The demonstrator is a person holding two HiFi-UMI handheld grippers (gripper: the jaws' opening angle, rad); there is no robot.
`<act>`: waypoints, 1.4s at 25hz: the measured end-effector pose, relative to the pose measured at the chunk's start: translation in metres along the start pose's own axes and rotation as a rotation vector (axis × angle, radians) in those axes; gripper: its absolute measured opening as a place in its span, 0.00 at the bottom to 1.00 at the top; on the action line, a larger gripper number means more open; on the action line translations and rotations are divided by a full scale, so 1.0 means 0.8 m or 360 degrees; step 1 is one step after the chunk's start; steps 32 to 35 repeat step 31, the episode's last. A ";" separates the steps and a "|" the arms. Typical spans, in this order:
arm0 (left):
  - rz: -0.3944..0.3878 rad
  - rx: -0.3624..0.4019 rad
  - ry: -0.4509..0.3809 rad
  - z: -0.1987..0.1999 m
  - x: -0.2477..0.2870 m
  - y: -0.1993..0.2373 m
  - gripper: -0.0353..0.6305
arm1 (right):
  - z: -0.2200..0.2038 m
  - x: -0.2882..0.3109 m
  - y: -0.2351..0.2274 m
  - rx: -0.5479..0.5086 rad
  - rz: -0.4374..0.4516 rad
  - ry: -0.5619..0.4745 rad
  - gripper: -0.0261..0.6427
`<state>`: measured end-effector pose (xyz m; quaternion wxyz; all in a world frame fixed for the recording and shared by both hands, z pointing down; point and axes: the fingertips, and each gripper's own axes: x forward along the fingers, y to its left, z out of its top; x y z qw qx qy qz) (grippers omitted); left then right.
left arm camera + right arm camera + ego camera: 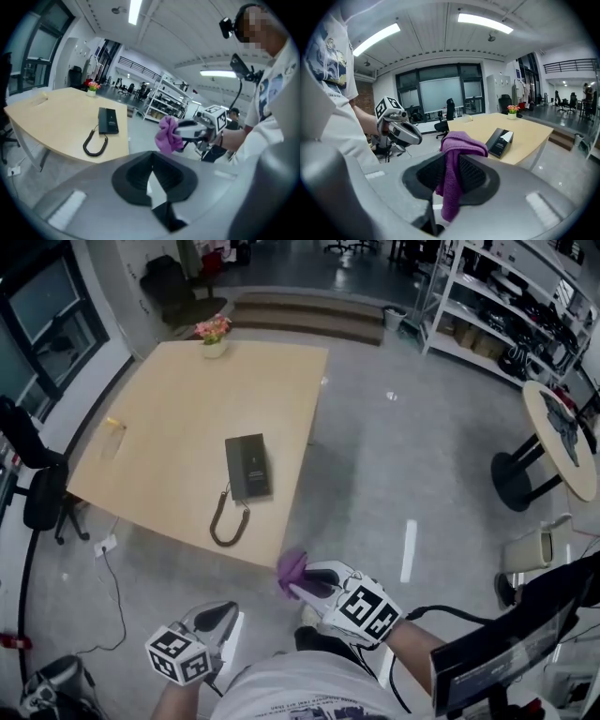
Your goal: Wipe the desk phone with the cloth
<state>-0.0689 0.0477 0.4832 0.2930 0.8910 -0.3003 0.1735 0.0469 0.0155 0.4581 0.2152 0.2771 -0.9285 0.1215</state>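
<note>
Desk (169, 418), phone (247, 467); right tongs (305, 587) clamp cloth (292, 568)

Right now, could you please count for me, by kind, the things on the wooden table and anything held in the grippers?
desk phone: 1
pot of pink flowers: 1
small pale object near the table's left edge, too unclear to name: 1
purple cloth, clamped in the right gripper: 1
Total: 4

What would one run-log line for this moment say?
stage: before wiping | right gripper: shut on purple cloth | left gripper: shut, empty | desk phone: on table, untouched
</note>
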 end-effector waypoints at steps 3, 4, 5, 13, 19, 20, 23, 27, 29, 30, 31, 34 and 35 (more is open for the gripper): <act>-0.0056 -0.0024 -0.0084 -0.011 -0.036 -0.029 0.06 | 0.000 -0.011 0.044 -0.0009 -0.0013 -0.0007 0.17; -0.0065 -0.0035 -0.0102 -0.020 -0.049 -0.036 0.06 | 0.002 -0.015 0.062 -0.0022 -0.0011 -0.0014 0.17; -0.0071 -0.0054 -0.0117 -0.029 -0.061 -0.041 0.06 | 0.004 -0.019 0.080 -0.0043 -0.0006 -0.0019 0.17; -0.0099 -0.0191 -0.0164 -0.107 -0.122 -0.075 0.06 | -0.001 -0.042 0.194 -0.0198 -0.0005 0.0031 0.17; -0.0037 -0.0180 -0.0184 -0.136 -0.144 -0.086 0.06 | -0.007 -0.045 0.236 -0.0235 0.0073 0.0040 0.17; -0.0026 -0.0186 -0.0189 -0.139 -0.146 -0.090 0.06 | -0.008 -0.047 0.240 -0.0242 0.0085 0.0041 0.17; -0.0003 -0.0203 -0.0182 -0.149 -0.145 -0.105 0.06 | -0.011 -0.058 0.246 -0.0268 0.0122 0.0028 0.17; 0.0022 -0.0205 -0.0172 -0.156 -0.124 -0.137 0.06 | -0.019 -0.087 0.240 -0.0338 0.0148 0.0024 0.17; 0.0033 -0.0210 -0.0197 -0.149 -0.110 -0.161 0.06 | -0.025 -0.108 0.233 -0.0361 0.0158 0.0023 0.17; 0.0039 -0.0212 -0.0212 -0.145 -0.102 -0.173 0.06 | -0.029 -0.119 0.230 -0.0367 0.0167 0.0021 0.17; 0.0045 -0.0214 -0.0227 -0.140 -0.094 -0.185 0.06 | -0.032 -0.130 0.227 -0.0373 0.0176 0.0020 0.17; 0.0045 -0.0214 -0.0227 -0.140 -0.094 -0.185 0.06 | -0.032 -0.130 0.227 -0.0373 0.0176 0.0020 0.17; 0.0045 -0.0214 -0.0227 -0.140 -0.094 -0.185 0.06 | -0.032 -0.130 0.227 -0.0373 0.0176 0.0020 0.17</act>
